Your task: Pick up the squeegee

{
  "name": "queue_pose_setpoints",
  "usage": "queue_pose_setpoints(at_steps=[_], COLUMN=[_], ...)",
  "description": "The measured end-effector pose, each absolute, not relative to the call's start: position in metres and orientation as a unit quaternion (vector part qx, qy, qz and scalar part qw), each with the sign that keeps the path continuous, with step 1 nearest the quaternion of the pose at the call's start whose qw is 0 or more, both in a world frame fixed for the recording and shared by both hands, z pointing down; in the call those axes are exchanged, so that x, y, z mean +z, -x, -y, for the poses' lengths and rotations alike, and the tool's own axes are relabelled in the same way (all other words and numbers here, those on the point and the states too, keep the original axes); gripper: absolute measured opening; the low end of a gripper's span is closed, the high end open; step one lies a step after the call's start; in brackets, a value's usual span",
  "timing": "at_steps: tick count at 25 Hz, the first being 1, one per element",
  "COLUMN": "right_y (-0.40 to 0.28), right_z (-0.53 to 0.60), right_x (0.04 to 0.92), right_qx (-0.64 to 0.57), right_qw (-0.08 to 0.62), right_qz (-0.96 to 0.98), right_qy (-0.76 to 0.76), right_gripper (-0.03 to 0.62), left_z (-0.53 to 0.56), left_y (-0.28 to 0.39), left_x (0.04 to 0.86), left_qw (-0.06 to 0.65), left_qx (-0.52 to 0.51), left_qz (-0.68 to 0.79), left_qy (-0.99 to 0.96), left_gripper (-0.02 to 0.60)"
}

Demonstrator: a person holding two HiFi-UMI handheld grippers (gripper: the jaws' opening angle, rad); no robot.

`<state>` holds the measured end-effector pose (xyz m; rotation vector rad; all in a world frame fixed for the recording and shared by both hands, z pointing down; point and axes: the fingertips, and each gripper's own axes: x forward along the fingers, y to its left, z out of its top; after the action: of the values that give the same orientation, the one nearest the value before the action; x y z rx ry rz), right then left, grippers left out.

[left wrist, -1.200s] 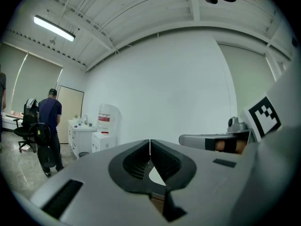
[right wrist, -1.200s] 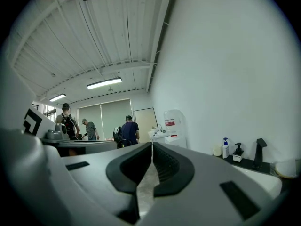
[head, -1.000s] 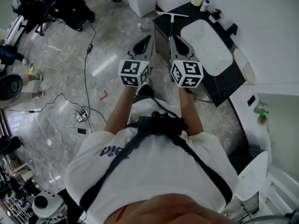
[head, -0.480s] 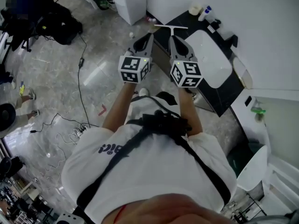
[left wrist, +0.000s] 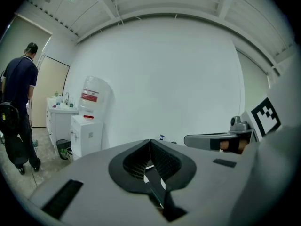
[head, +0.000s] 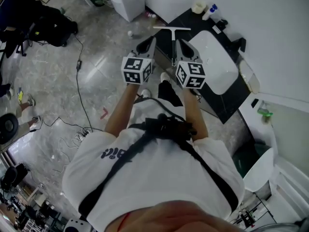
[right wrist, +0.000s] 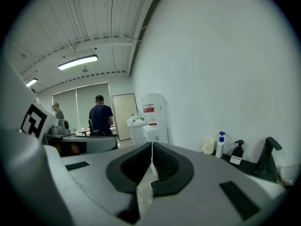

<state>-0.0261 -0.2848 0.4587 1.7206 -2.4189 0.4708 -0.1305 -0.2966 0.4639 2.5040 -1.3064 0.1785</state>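
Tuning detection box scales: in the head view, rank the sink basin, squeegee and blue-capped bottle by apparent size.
1. sink basin: by far the largest.
2. squeegee: long but thin.
3. blue-capped bottle: smallest. It stands farthest from the camera, so it may look smaller than it really is.

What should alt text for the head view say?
Seen from above, a person in white holds the left tool and right tool out toward a squeegee on a dark counter beside a white sink.
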Motion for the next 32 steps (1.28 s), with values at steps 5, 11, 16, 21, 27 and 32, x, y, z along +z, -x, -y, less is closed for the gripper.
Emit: queue_pose_setpoints(at_steps=[5,11,16,21,27,32], right_y=[0.011,0.002,-0.007,-0.019,-0.024,-0.023], right_z=[0.32,0.347,0.36,0.37,0.378,0.381], right_x=[0.494,0.533,0.564,0.594,0.632,0.666], right_qx=[0.186,0.213,0.236,0.258,0.285,0.308], right_qw=[0.104,0.136,0.153,0.17,0.195,0.219], right_qz=[0.798,0.791,0.778,0.765,0.75,0.74], right_qy=[-0.564,-0.557,-0.561,-0.566,-0.565,-0.557], right_gripper=[0.008,0.008,0.009,0.009,0.009,0.014], left_z=[0.323,0.347,0.36,0.371,0.381,0.39], left_y=[0.114,0.101,0.092,0.081,0.075,0.071], left_x=[0.493,0.528,0.558,0.582,0.607,0.628], left_qw=[0.179,0.202,0.221,0.234,0.244,0.256], left_qx=[0.081,0.103,0.122,0.137,0.156,0.168], left_qz=[0.451,0.445,0.436,0.429,0.427,0.428], left_qy=[-0.871,-0.866,-0.864,-0.862,-0.857,-0.85], left_gripper=[0.014,0.014,0.014,0.014,0.014,0.014])
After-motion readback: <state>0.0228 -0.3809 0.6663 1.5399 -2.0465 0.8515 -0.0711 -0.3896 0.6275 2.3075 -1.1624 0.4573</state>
